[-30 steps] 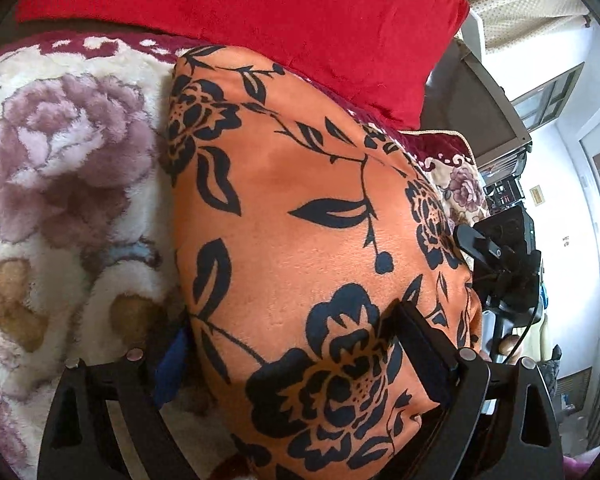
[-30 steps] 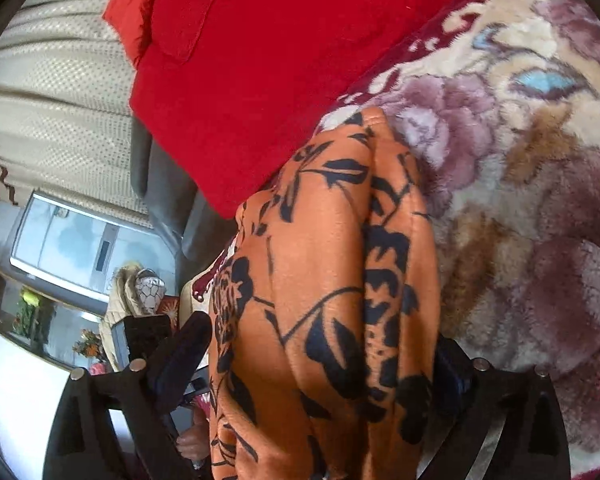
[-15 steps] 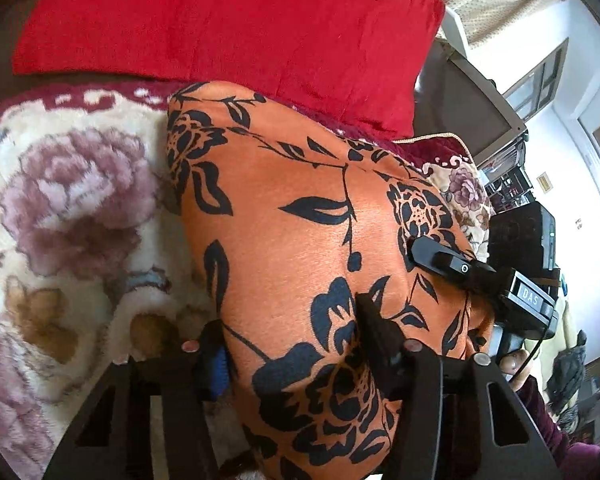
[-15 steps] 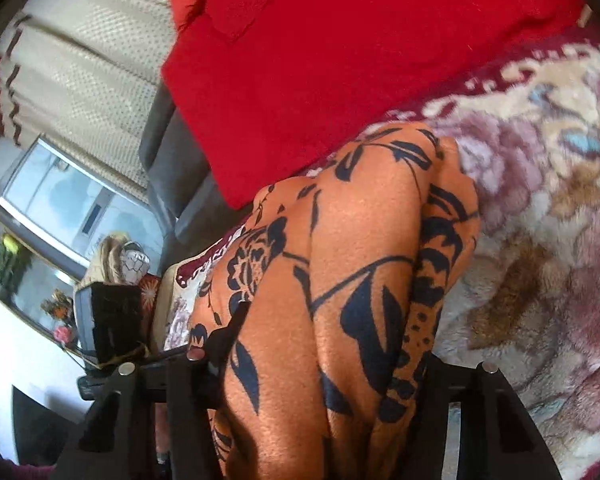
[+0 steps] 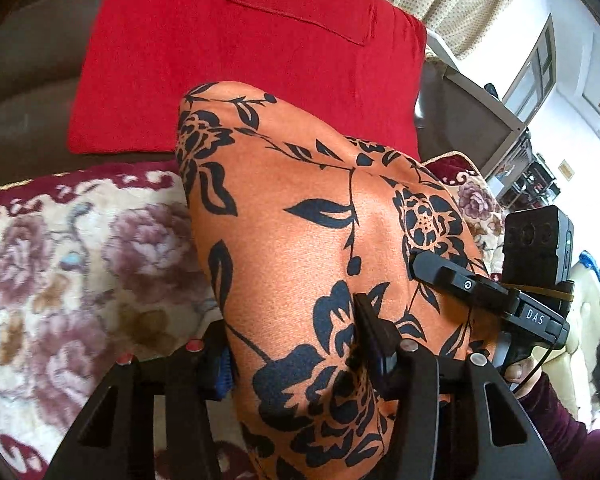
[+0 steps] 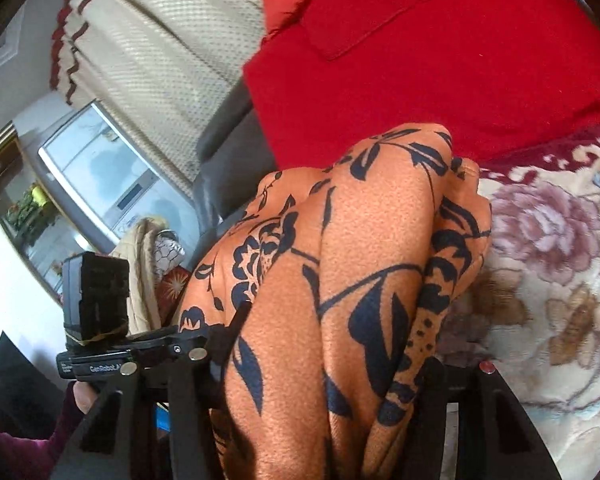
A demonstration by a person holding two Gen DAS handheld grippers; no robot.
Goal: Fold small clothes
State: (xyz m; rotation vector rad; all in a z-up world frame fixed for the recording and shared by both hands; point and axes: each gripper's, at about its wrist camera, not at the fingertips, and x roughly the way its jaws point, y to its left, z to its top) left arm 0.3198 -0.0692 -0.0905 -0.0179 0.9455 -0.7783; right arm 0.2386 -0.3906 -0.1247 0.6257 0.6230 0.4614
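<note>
An orange garment with a black flower print [image 5: 300, 220] is bunched into a thick fold and lifted off the flowered blanket. My left gripper [image 5: 296, 340] is shut on its near end, with the cloth filling the gap between both pads. One of the right gripper's fingers [image 5: 440, 276] presses into the same garment at its right side. In the right wrist view the garment [image 6: 360, 220] bulges up between the pads of my right gripper [image 6: 332, 356], which is shut on it. The garment's underside and far edge are hidden.
A red cushion [image 5: 240, 60] leans on the dark sofa back [image 5: 20, 60] just behind the garment. The flowered plush blanket [image 5: 80, 260] covers the seat. A hand in a maroon sleeve [image 5: 548, 412] holds the right gripper. A cream curtain [image 6: 160, 40] and a glass cabinet [image 6: 100, 168] stand beyond.
Both grippers went from wide open around the garment to shut on it. They then rose with it, and the cloth bunched up away from the blanket.
</note>
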